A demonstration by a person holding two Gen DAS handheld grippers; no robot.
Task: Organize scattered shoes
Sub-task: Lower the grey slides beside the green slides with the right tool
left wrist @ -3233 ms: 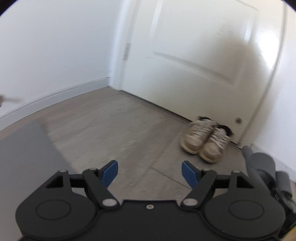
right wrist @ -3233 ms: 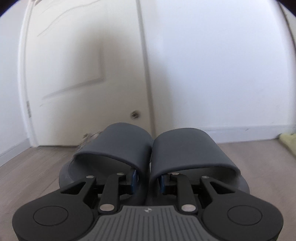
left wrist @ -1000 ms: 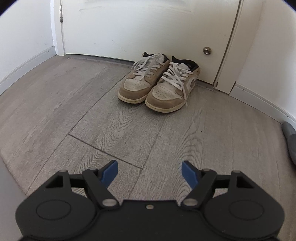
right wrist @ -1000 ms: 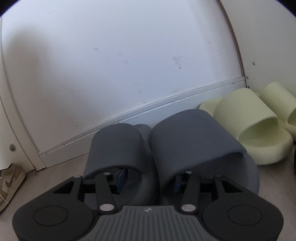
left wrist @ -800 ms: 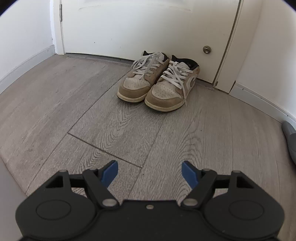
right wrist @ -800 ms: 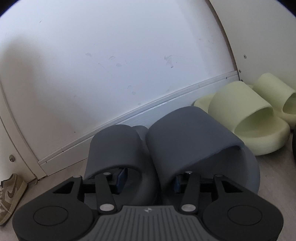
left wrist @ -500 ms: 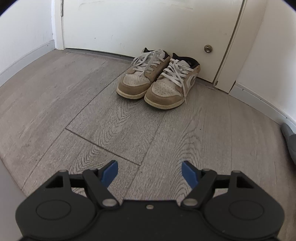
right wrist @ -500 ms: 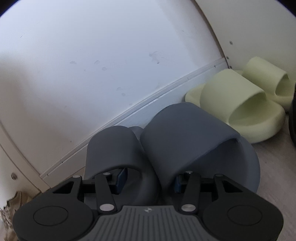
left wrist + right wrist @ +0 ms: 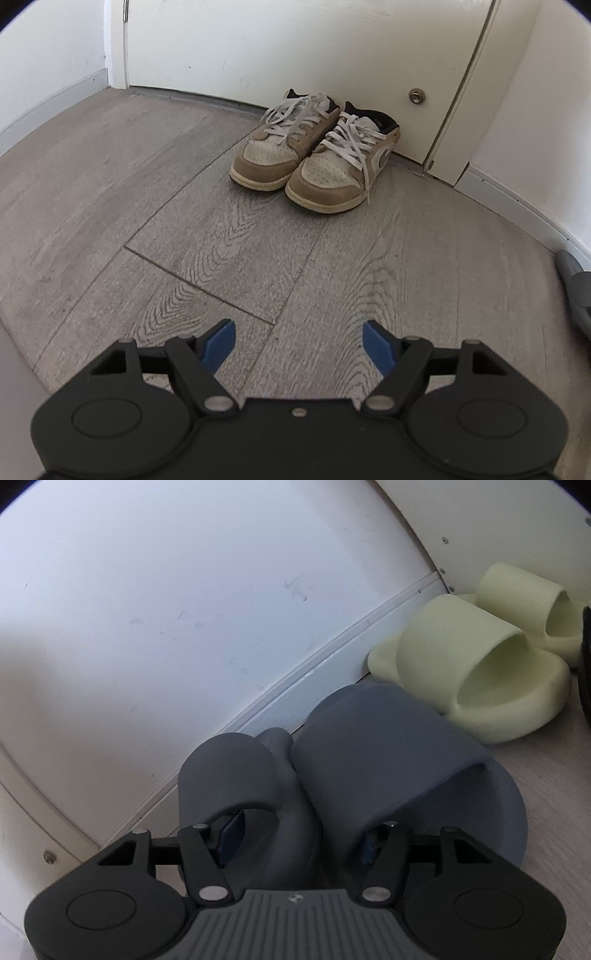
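The pair of dark grey foam slides sits toes to the white baseboard, just beside the pale green foam slides, so the step in hand looks like setting this pair down in the row. The right hand-held gripper has a finger under each strap; its jaws have just been opening and look to have let go, though the pads are largely hidden. Next it should back straight out without dragging the slides. The left hand-held gripper hangs released and empty over the grey wood floor, well apart from the tan-and-white laced sneakers by the door.
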